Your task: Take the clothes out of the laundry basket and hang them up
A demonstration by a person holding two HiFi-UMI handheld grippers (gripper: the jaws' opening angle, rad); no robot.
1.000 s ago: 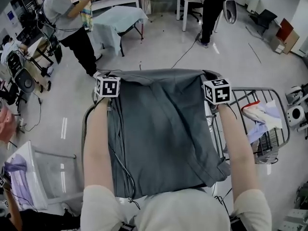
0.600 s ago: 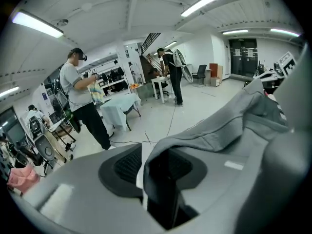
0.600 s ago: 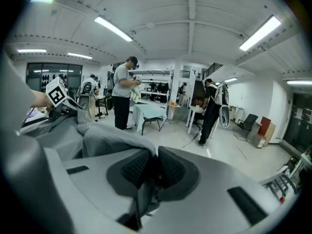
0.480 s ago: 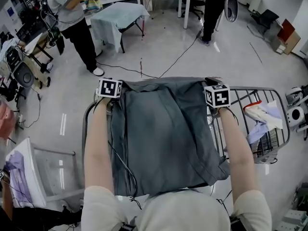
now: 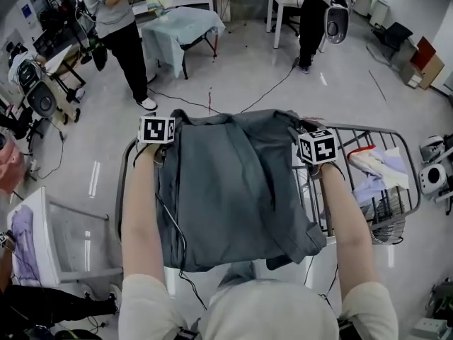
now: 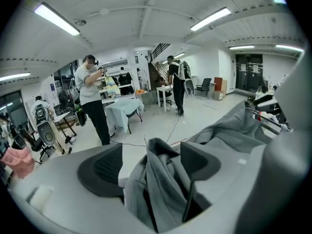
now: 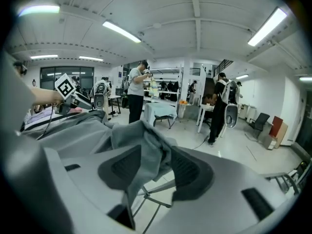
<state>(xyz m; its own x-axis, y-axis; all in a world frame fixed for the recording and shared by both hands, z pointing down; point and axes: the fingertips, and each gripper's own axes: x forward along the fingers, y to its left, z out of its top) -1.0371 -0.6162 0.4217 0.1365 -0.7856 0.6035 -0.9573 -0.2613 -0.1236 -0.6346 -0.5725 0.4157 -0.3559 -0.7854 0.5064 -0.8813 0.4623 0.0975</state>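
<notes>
A large grey garment (image 5: 233, 183) lies draped over a drying rack in front of me, its far edge bunched between my two grippers. My left gripper (image 6: 151, 156) stands wide open. A fold of the grey cloth (image 6: 163, 182) rises loose between its pads (image 6: 105, 167), which do not press on it. My right gripper (image 7: 156, 164) is partly open, and grey cloth (image 7: 146, 152) hangs over its left pad (image 7: 122, 167), clear of the right one. Both sets of jaws have just been opening with the cloth still between them. Their marker cubes (image 5: 157, 129) (image 5: 317, 146) sit at the garment's far corners.
A wire laundry basket (image 5: 400, 144) at my right holds light-coloured clothes (image 5: 379, 172). The rack's rail (image 5: 122, 190) curves round on the left, with a white bin (image 5: 46, 246) beyond it. Further off stand a person (image 5: 120, 20) and a cloth-covered table (image 5: 180, 27); cables cross the floor.
The garment's far edge has gone slack and crumpled where it was stretched flat. Both marker cubes have shifted slightly, the right one lower in the picture.
</notes>
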